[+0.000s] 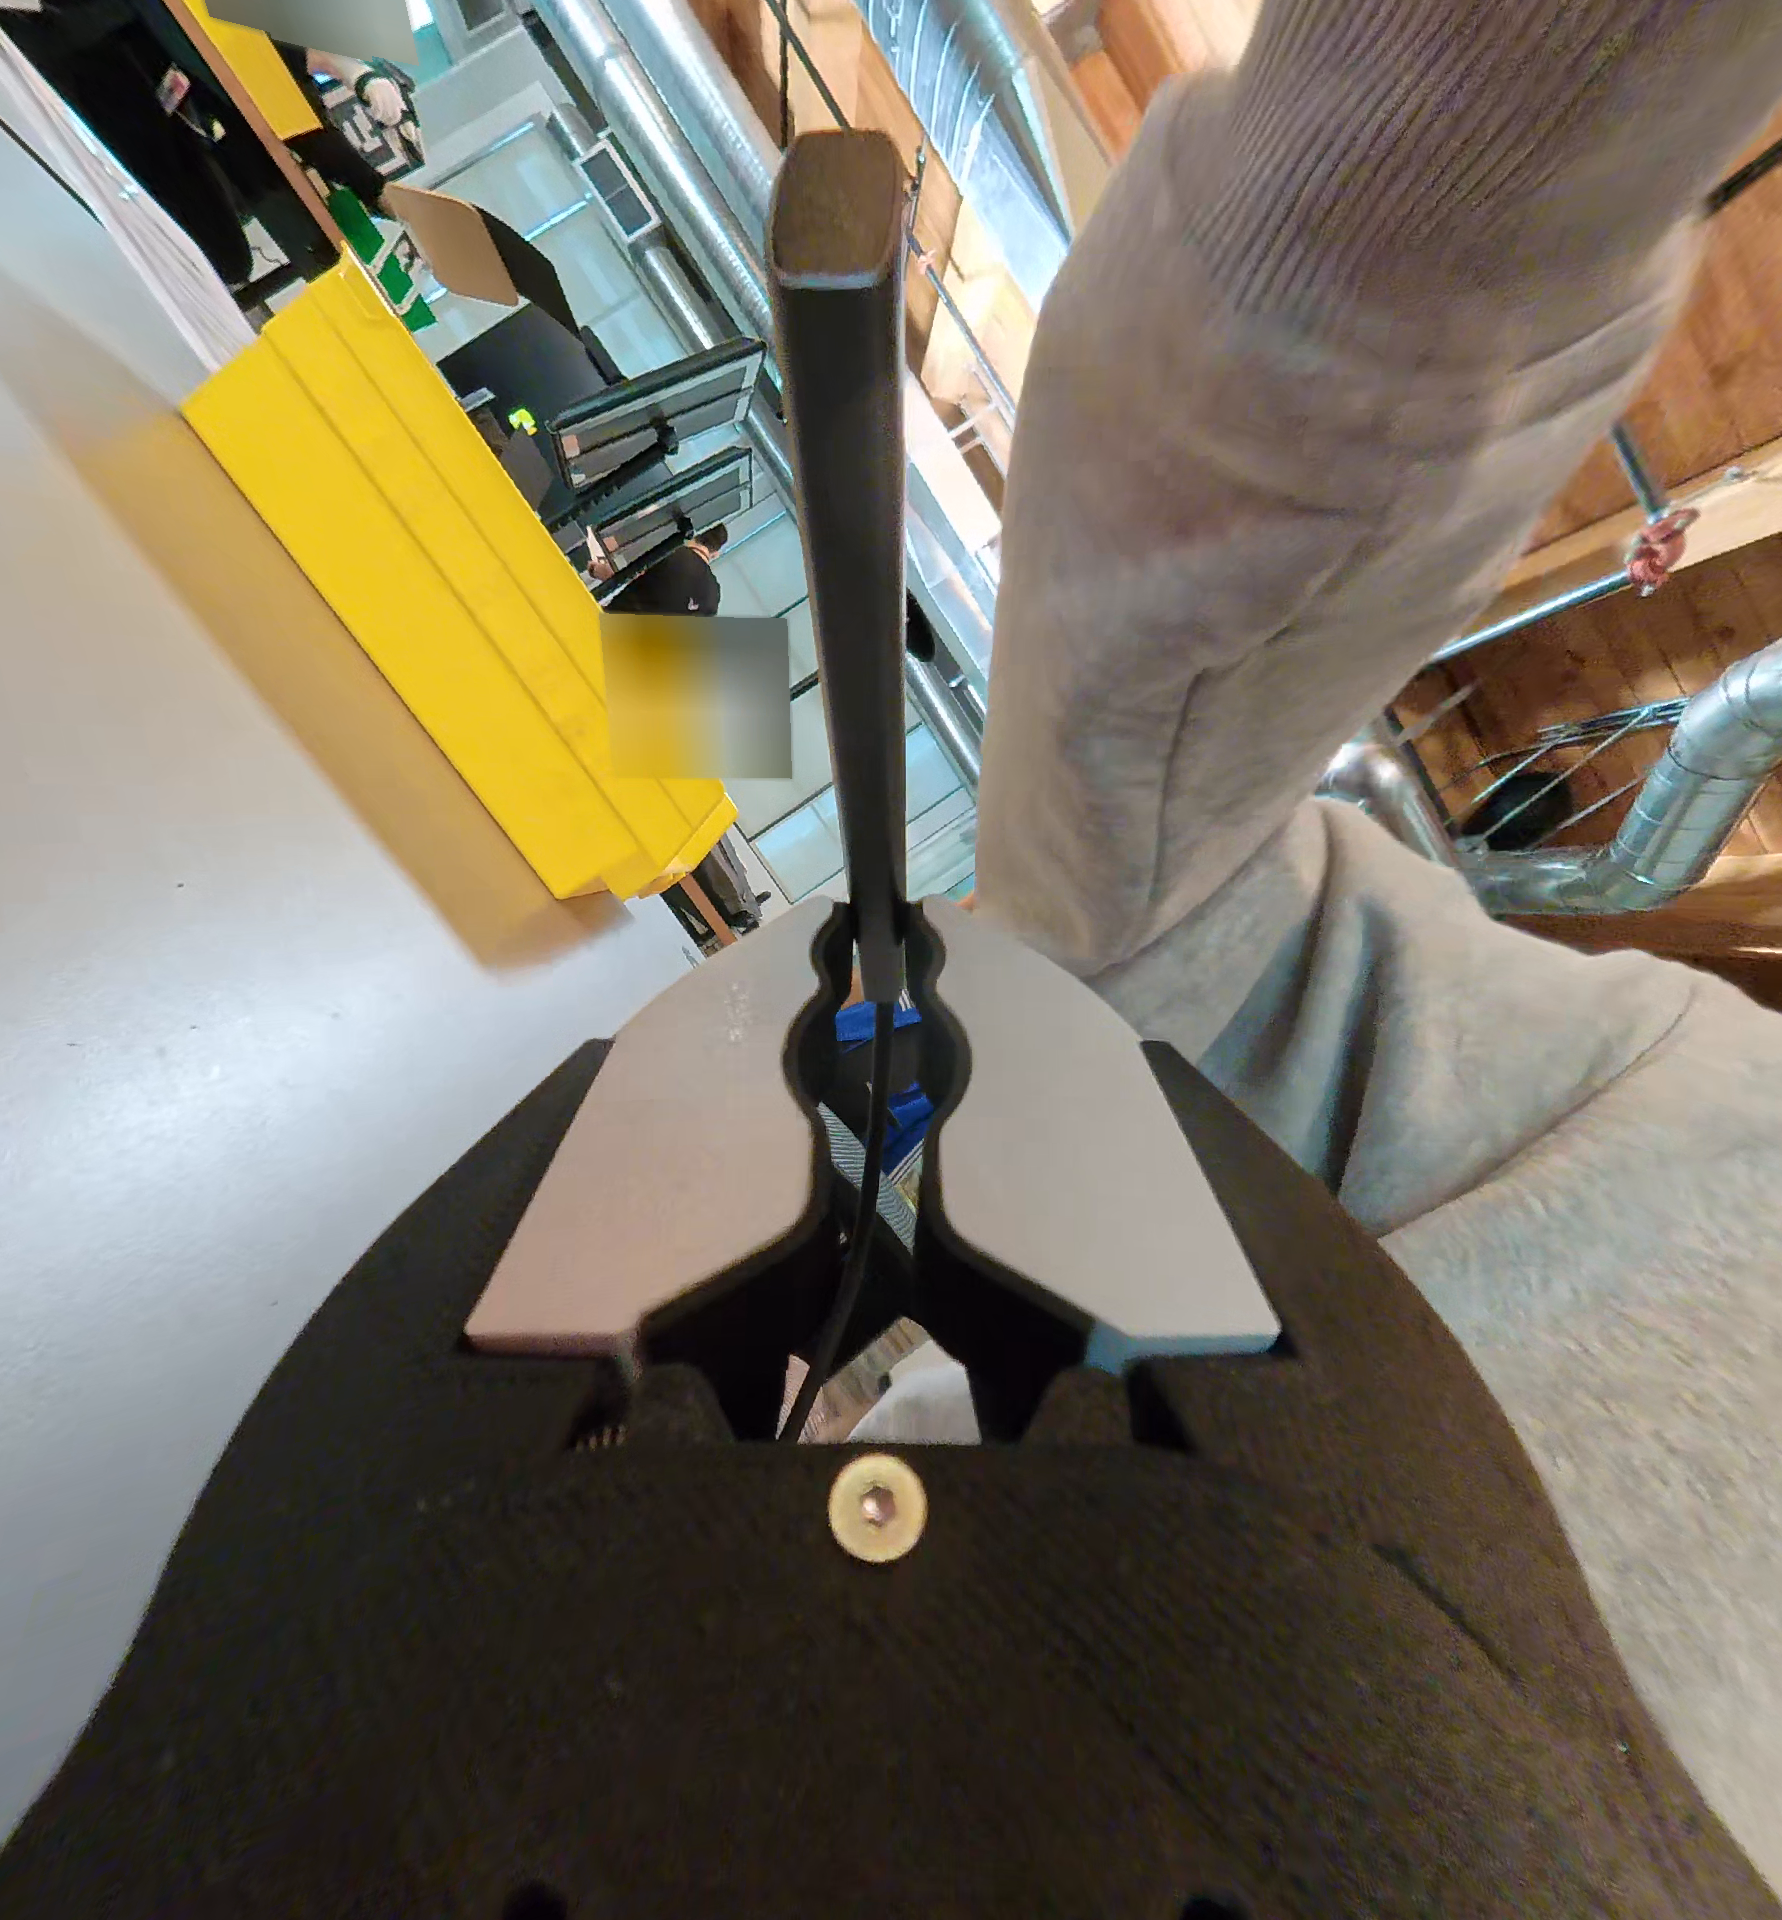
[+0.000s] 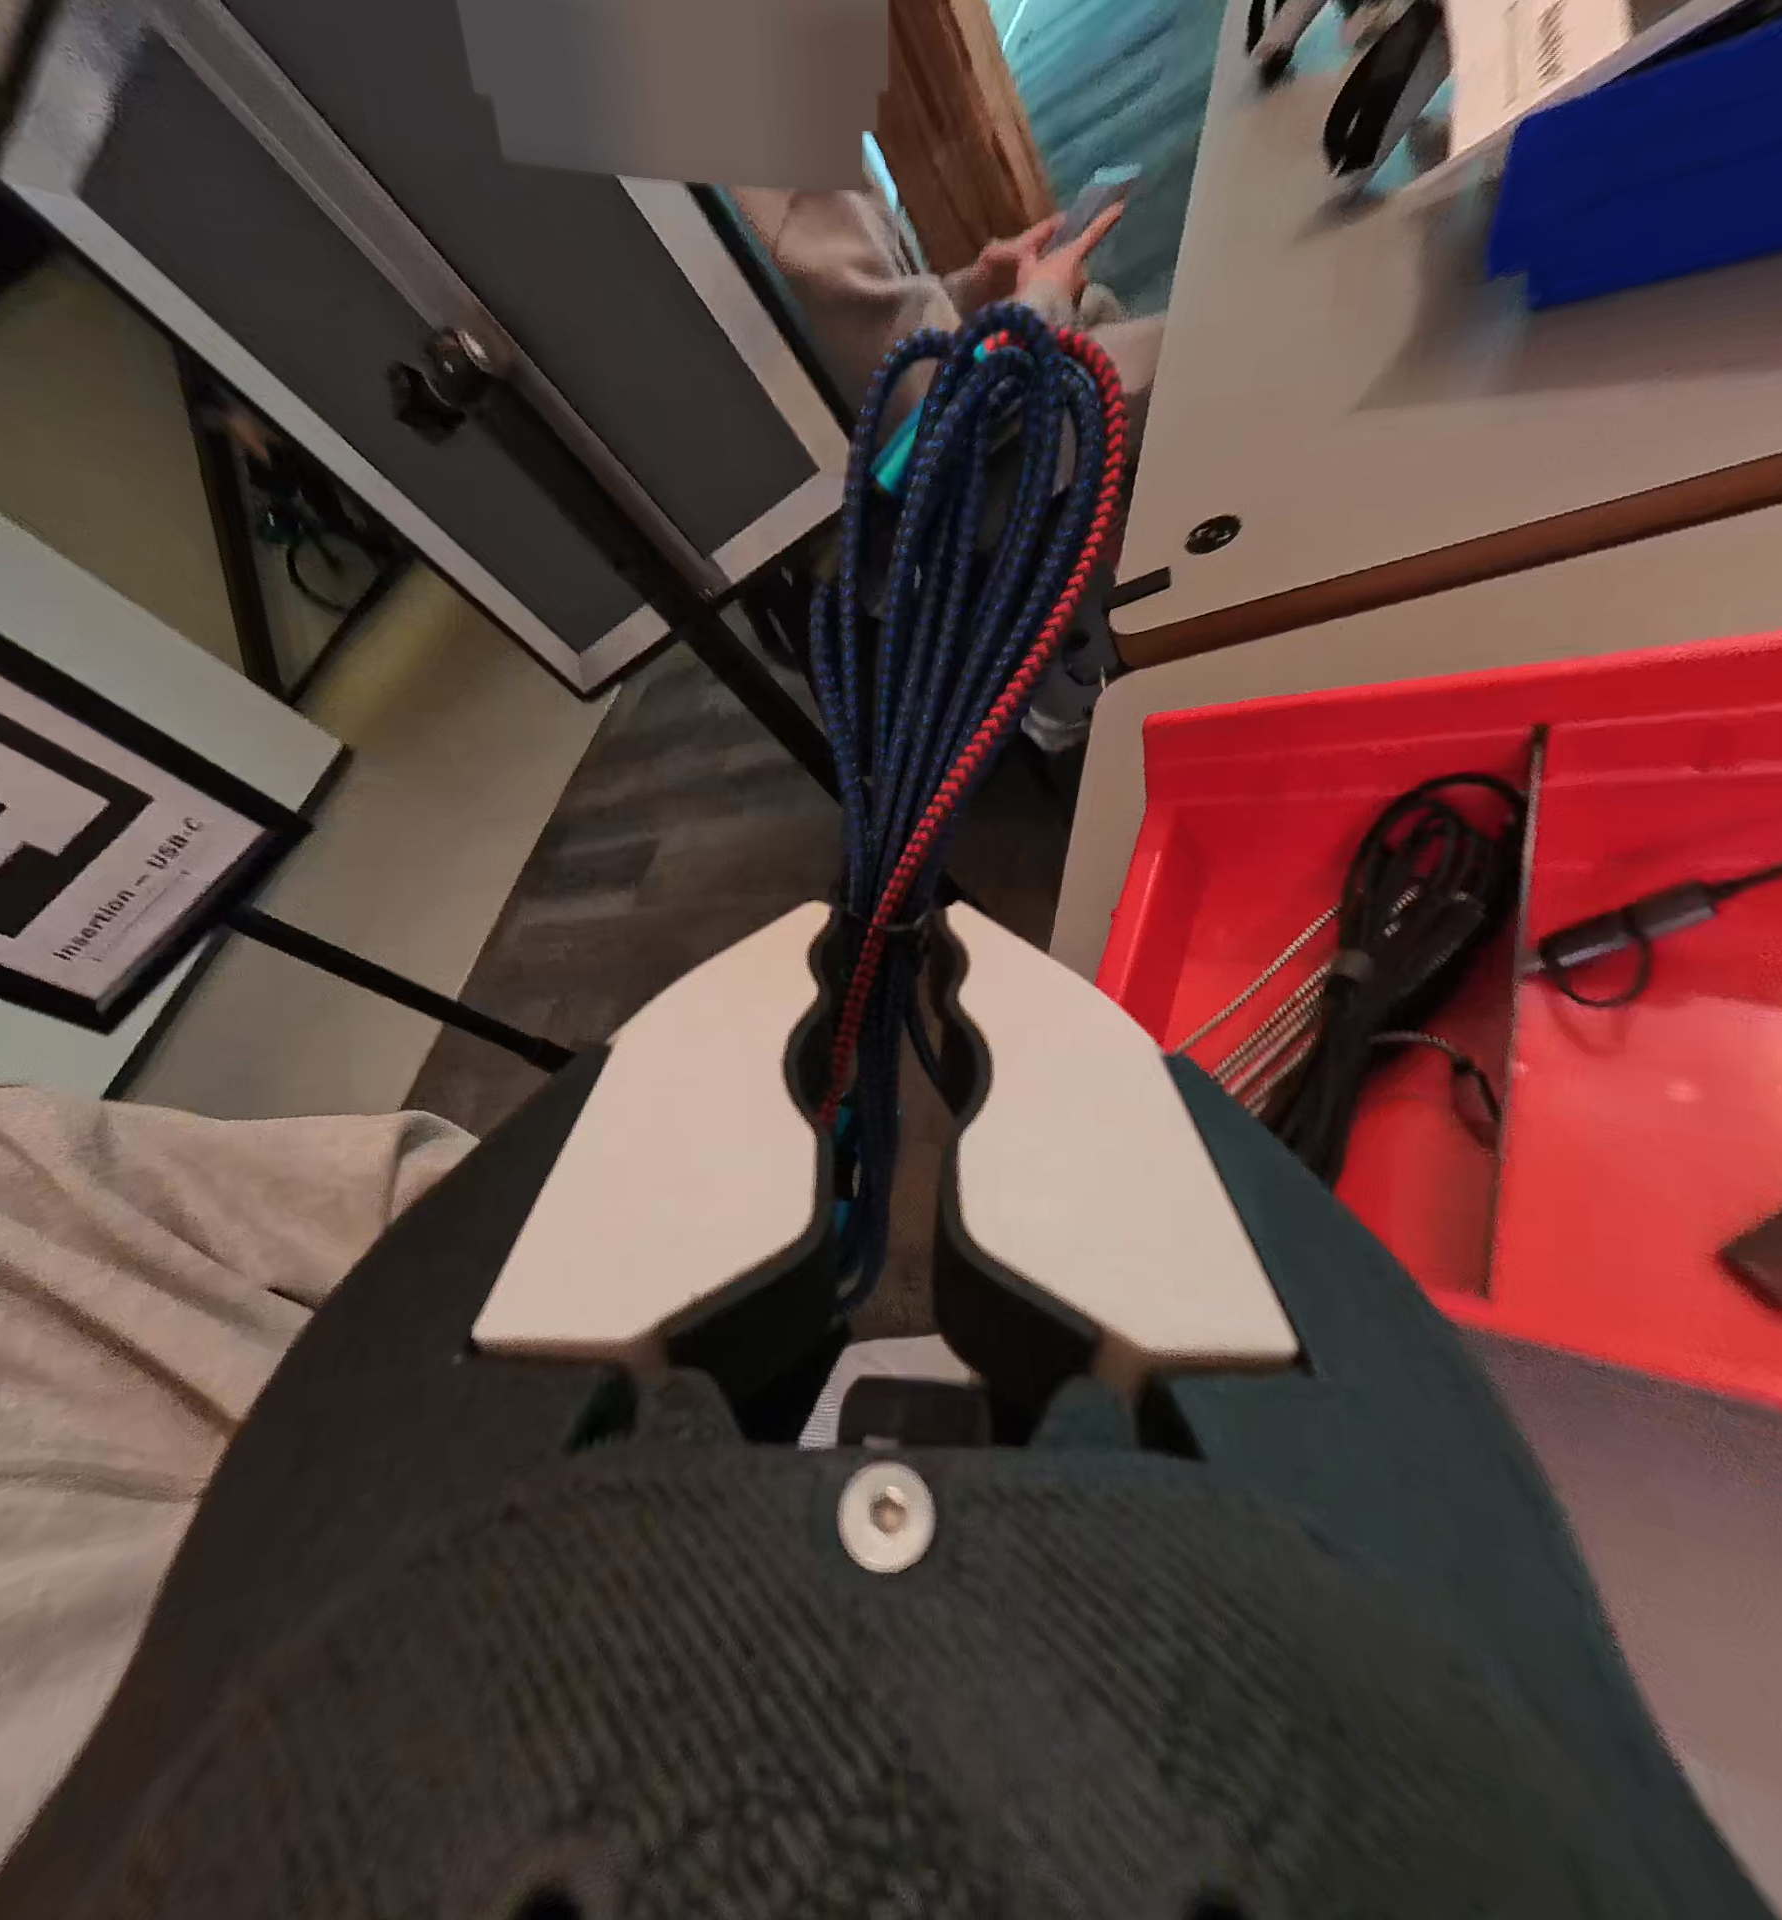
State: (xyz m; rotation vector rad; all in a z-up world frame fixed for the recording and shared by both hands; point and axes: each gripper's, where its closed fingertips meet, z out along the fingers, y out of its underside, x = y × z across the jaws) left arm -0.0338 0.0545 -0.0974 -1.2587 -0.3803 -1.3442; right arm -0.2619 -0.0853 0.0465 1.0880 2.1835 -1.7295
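Left gripper (image 1: 879, 925) jaws pinch a black slab (image 1: 845, 499), its lower end hidden; right gripper (image 2: 887, 920) jaws clamp braided cables (image 2: 960, 623) beside a red bin (image 2: 1656, 1039).

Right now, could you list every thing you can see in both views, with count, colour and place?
flat device: one, black, clamped in left gripper, thin black cord running back from it
yellow bins: at least two, on white surface, left view
metal ducts: several, silver, overhead
cable bundle: one, dark blue with one red strand, clamped in right gripper
red bin: one, right side, with divider
black cables: a coil, inside red bin
blue bin: one, top right
sleeve: one, beige, beside left gripper
left gripper: shut
right gripper: shut
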